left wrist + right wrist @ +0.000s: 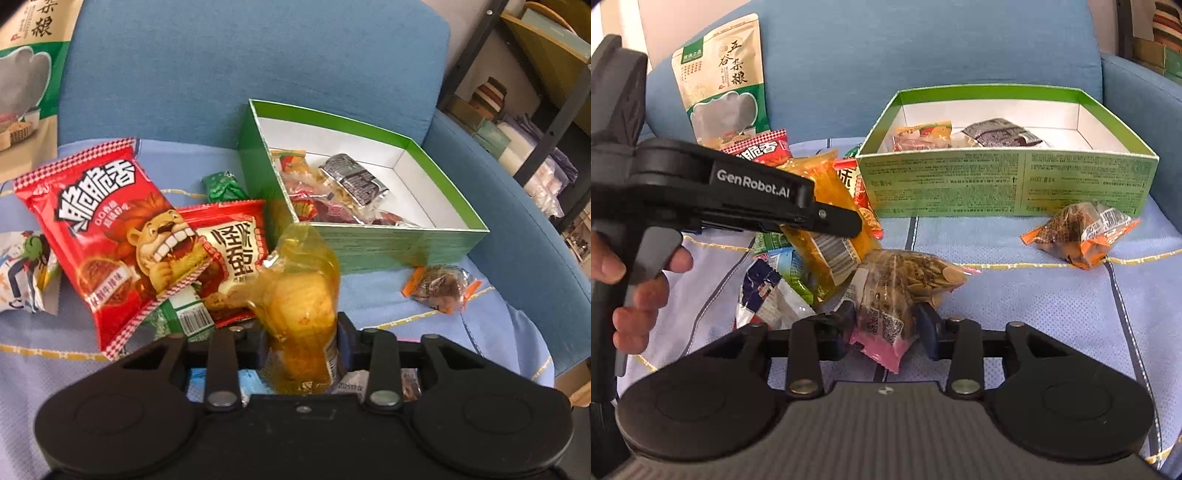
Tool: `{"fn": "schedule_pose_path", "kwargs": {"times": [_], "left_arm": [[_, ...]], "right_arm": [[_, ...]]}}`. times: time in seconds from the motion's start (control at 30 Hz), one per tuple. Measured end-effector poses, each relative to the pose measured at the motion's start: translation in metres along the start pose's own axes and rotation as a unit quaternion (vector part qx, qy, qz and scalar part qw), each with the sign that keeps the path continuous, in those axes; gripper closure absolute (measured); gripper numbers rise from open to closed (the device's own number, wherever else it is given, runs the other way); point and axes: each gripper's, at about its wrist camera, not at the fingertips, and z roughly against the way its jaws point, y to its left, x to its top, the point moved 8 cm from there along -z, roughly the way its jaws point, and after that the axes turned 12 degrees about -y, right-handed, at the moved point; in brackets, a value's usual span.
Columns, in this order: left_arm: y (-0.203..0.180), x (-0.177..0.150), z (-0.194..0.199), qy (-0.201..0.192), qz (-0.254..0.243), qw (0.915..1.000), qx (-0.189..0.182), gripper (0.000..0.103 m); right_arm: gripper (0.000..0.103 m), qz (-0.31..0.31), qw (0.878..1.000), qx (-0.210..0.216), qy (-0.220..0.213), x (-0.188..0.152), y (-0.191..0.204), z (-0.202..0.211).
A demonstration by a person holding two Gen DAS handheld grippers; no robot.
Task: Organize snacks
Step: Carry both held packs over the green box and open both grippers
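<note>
My left gripper is shut on a yellow clear snack pack and holds it above the snack pile; it shows in the right wrist view too. My right gripper is shut on a clear bag of seeds with a pink end. The green open box stands to the right on the blue cushion and holds several small packs. It also shows in the right wrist view. Red snack bags lie in a pile at the left.
An orange-edged pack lies on the cloth in front of the box, also in the right wrist view. A tall grain pouch leans on the sofa back. Shelves stand at the far right.
</note>
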Motion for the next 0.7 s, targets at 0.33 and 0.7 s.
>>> {"fn": "schedule_pose_path", "kwargs": {"times": [0.33, 0.7], "left_arm": [[-0.022, 0.051, 0.037, -0.053, -0.007, 0.9976, -0.044, 0.049], [-0.031, 0.075, 0.039, -0.071, -0.003, 0.9961, -0.052, 0.049]], "right_arm": [[0.094, 0.000, 0.997, 0.002, -0.072, 0.047, -0.006, 0.029], [0.006, 0.009, 0.999, -0.025, -0.018, 0.027, -0.016, 0.011]]}}
